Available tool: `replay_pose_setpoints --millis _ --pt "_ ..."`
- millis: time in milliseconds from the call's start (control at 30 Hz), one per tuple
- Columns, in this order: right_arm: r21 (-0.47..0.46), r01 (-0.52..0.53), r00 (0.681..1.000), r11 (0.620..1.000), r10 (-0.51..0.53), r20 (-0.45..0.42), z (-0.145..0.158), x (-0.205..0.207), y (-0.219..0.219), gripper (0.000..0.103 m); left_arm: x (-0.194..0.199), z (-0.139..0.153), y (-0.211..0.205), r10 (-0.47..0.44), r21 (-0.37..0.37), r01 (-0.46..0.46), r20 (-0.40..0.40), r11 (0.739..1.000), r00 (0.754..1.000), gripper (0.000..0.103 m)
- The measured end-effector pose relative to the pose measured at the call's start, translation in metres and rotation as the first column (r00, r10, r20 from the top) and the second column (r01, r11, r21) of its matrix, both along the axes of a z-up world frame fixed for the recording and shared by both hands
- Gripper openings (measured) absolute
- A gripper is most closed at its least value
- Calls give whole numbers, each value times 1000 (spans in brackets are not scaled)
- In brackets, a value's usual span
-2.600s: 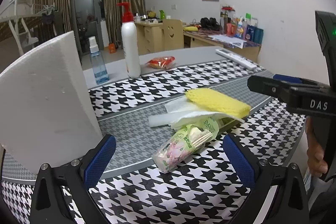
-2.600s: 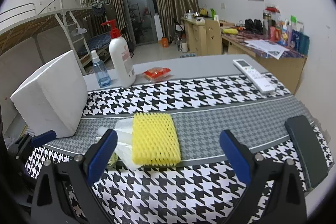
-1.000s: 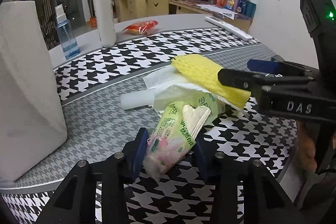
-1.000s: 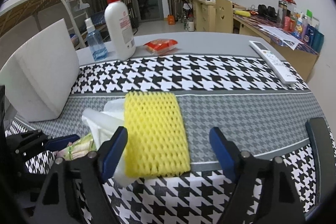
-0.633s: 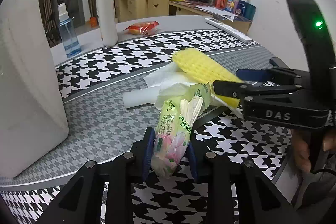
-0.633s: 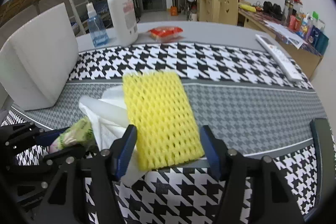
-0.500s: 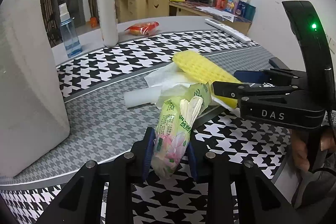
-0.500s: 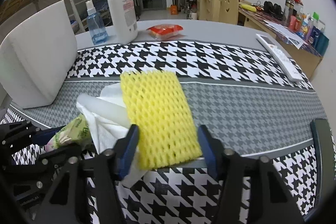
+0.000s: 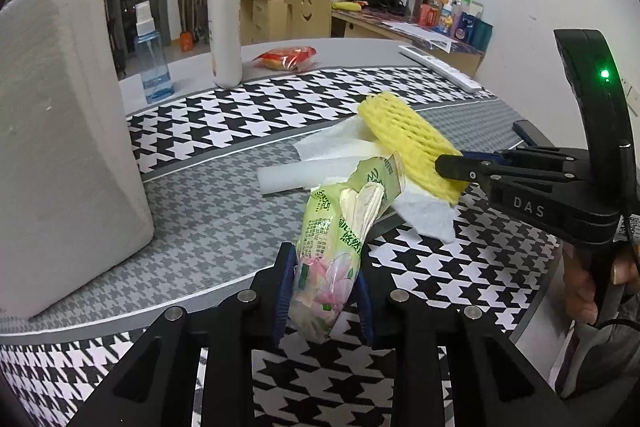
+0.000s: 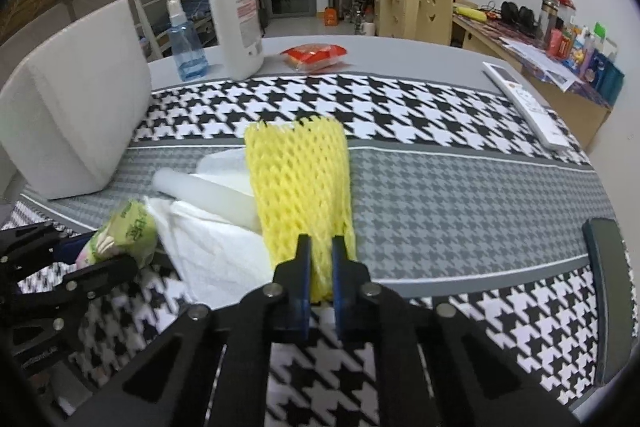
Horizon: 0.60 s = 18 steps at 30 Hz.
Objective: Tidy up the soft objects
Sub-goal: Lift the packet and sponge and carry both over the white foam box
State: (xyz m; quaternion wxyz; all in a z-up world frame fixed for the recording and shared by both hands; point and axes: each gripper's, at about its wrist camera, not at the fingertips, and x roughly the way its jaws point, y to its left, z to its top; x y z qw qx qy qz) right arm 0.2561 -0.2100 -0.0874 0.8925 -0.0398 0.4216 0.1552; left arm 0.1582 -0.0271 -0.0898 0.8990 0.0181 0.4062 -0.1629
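Observation:
My left gripper (image 9: 323, 291) is shut on a green tissue pack (image 9: 340, 239) and holds it tilted up near the table's front edge. The pack also shows in the right wrist view (image 10: 124, 231). My right gripper (image 10: 320, 259) is shut on the near end of a yellow foam net (image 10: 300, 183), which also shows in the left wrist view (image 9: 408, 143). The net lies over a white cloth (image 10: 216, 247) and a white foam roll (image 10: 200, 191).
A large white foam block (image 9: 56, 123) stands at the left. A pump bottle (image 10: 236, 19), a small spray bottle (image 10: 184, 43), a red snack pack (image 10: 312, 57) and a remote (image 10: 524, 105) lie on the far part of the houndstooth table (image 10: 460, 187).
Both grippers have closed: the left one on the tissue pack, which it has lifted, and the right one on the near end of the yellow net.

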Motion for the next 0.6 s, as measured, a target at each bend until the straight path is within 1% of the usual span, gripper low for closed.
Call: replay_pose_setpoints --millis 167,333,600 --pt "31 -11 1000 999 11 -8 5 -12 -1 11 -9 8 7 15 -12 -14 30 1000 999 30" --pt "44 -29 999 999 30 -23 7 -24 2 11 -15 13 14 37 -29 -36 44 999 998 30" --pt "63 -36 998 997 33 49 25 -40 2 11 -24 24 25 67 -46 -63 91 997 994 30"
